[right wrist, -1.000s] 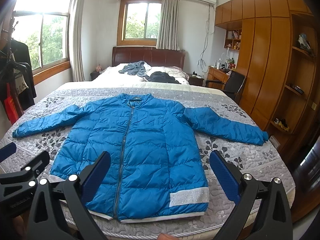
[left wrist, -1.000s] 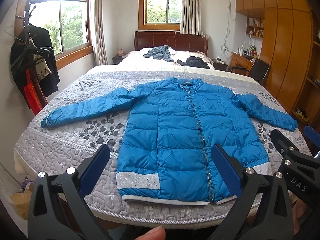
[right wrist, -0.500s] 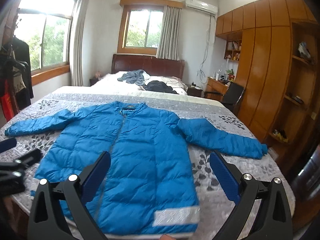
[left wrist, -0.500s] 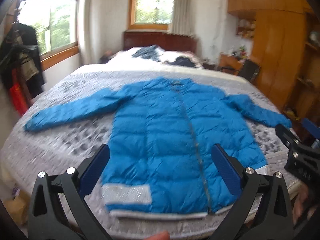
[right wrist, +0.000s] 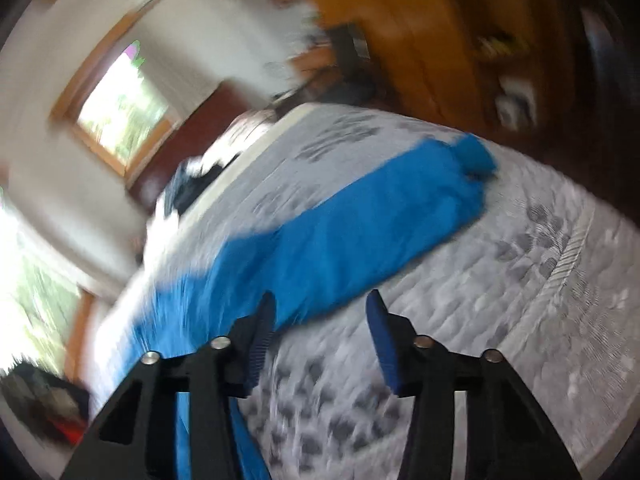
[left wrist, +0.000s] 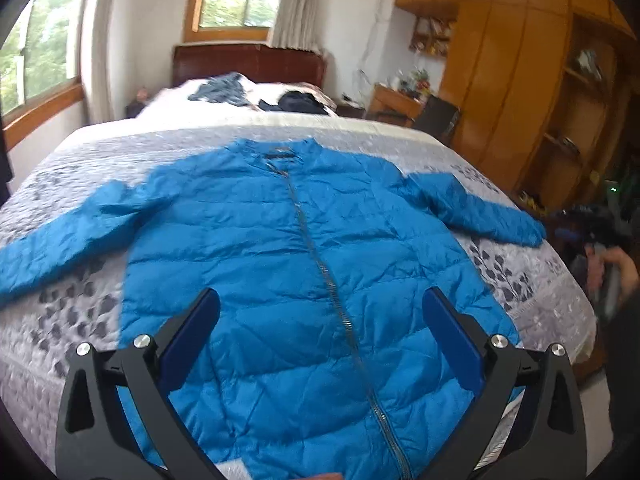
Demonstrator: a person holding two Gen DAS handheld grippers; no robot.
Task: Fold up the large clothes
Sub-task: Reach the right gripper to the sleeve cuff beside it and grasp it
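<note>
Jaws of left gripper [left wrist: 320, 322] wide above blue jacket [left wrist: 280, 248], right gripper [right wrist: 320, 316] narrower, empty, over sleeve [right wrist: 400, 208].

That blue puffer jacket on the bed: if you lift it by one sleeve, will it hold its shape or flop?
The blue puffer jacket would probably flop: it lies limp and creased. Its quilted padding suggests it is light for its bulk. The shiny shell may slip.
</note>
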